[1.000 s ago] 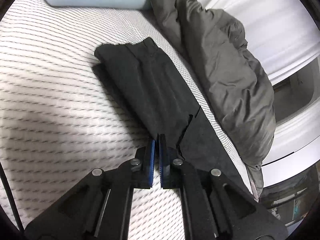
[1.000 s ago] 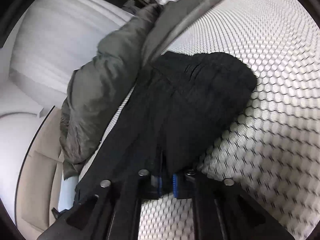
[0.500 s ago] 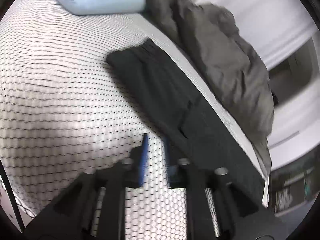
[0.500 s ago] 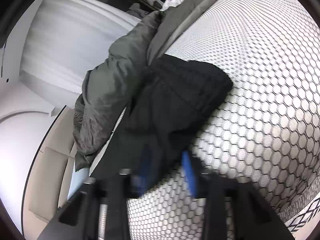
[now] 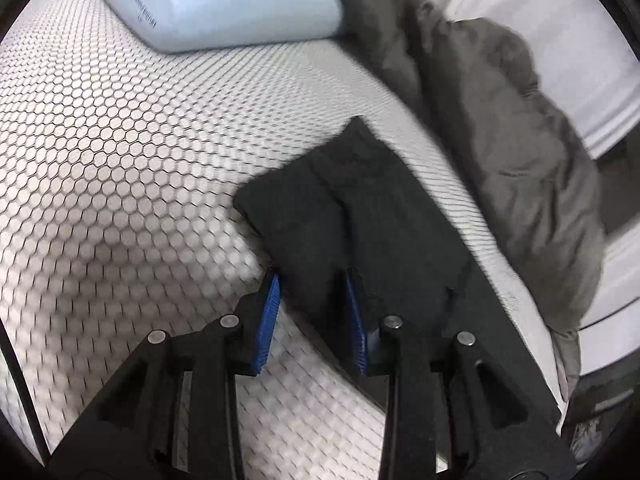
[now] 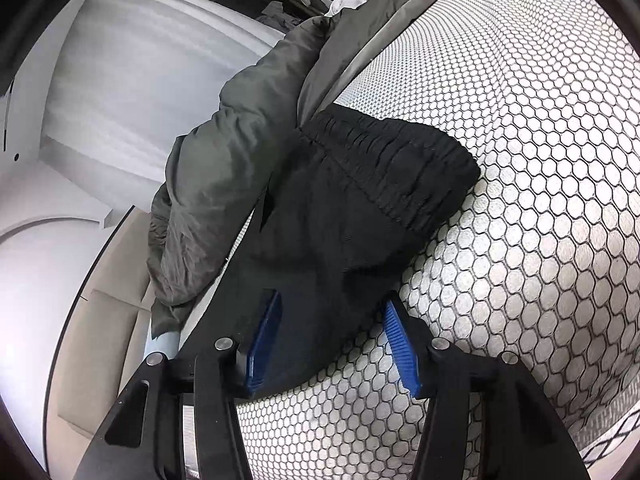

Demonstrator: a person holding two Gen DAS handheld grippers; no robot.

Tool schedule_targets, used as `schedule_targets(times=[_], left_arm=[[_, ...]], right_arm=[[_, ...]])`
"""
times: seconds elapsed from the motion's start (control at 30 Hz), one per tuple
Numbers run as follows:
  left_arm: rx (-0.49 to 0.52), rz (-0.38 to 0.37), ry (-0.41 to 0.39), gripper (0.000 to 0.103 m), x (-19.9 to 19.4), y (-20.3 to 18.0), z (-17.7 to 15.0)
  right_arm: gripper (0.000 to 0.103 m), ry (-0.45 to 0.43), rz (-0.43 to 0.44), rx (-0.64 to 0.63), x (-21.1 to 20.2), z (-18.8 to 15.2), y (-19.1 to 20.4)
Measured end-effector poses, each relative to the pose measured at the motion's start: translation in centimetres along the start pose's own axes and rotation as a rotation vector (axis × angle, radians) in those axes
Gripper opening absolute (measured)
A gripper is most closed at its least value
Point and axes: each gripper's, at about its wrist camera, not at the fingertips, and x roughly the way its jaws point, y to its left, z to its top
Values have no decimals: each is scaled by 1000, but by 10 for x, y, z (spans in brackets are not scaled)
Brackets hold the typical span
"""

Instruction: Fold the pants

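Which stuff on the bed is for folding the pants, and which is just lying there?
For the job:
black pants, folded on the mattress
left gripper and right gripper, both open

Just lying about:
grey blanket
pale blue pillow

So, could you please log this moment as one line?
left gripper: open, just released | right gripper: open, just released | pants: folded on mattress
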Motion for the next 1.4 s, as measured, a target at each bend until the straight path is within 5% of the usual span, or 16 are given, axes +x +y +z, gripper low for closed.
schedule_targets(times=[0.13, 0.37, 0.6, 0.77, 0.97, 1.1, 1.17, 1.2, 1.23, 1.27, 1.4], left_arm=[[45, -22, -101, 4, -7, -2, 8], [177, -56, -217, 3, -9, -53, 29], [123, 34, -55, 8, 35, -31, 32], [5, -93, 12, 22, 15, -9, 5], [55, -266, 181, 38, 25, -37, -45], [3, -246, 150, 37, 47, -55, -37], [-30, -209, 110, 8, 53, -61, -29], [-41, -189, 99, 4, 68, -69, -17], [-63, -190, 88, 2, 69, -69, -18], [-77, -195, 73, 1, 67, -68, -20], [-42, -203, 16, 0, 46, -64, -27]], right_arm=[[53, -2, -25, -29, 2, 1, 2], [53, -7, -45, -38, 6, 4, 2], [53, -16, -59, -38, 8, 4, 3], [54, -18, -72, -38, 9, 3, 9], [58, -17, -29, -11, 7, -5, 10], [63, -11, -31, -11, 13, -4, 13], [64, -10, -23, -10, 19, 2, 15], [64, -20, -20, -12, 23, 7, 15], [57, -36, -30, -9, 28, 11, 16], [29, -48, -50, -4, 33, 16, 15], [13, -58, -71, 26, 46, 22, 12]])
